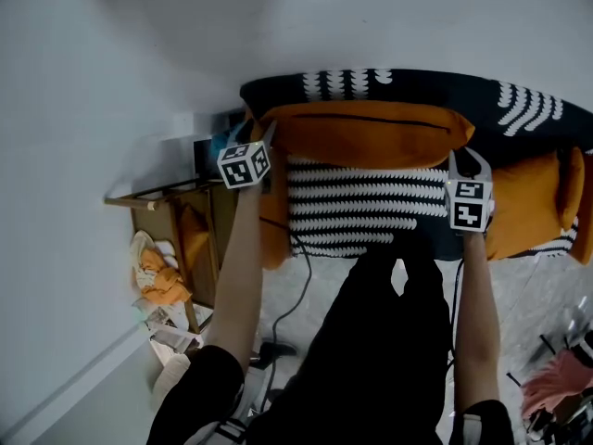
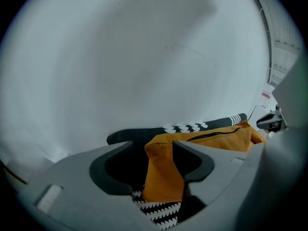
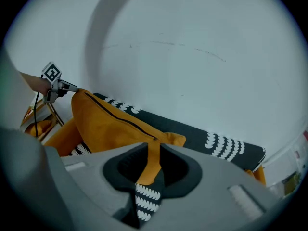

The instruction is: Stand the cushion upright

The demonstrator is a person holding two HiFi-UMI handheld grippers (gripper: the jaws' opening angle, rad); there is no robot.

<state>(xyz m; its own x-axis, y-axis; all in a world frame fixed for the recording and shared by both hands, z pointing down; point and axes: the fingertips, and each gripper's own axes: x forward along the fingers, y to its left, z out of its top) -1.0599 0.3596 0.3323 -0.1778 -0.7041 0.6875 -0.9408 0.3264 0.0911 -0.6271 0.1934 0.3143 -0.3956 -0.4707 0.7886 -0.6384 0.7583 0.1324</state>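
An orange cushion [image 1: 371, 133] with a dark zip along its top edge stands on the sofa, against the black patterned back cover [image 1: 435, 91]. My left gripper [image 1: 271, 139] is at its upper left corner. In the left gripper view this gripper [image 2: 153, 148] is open, and the orange corner [image 2: 166, 172] lies loose between the wide jaws. My right gripper [image 1: 466, 158] is at the upper right corner. In the right gripper view it [image 3: 154, 150] is shut on a pinched fold of the cushion [image 3: 103, 126].
Black-and-white striped fabric [image 1: 361, 207] covers the seat below the cushion. A second orange cushion [image 1: 537, 207] sits at the right. At the left stands a wooden side table [image 1: 176, 202], with orange cloth and papers [image 1: 157, 281] on the floor. A cable [image 1: 301, 295] hangs down.
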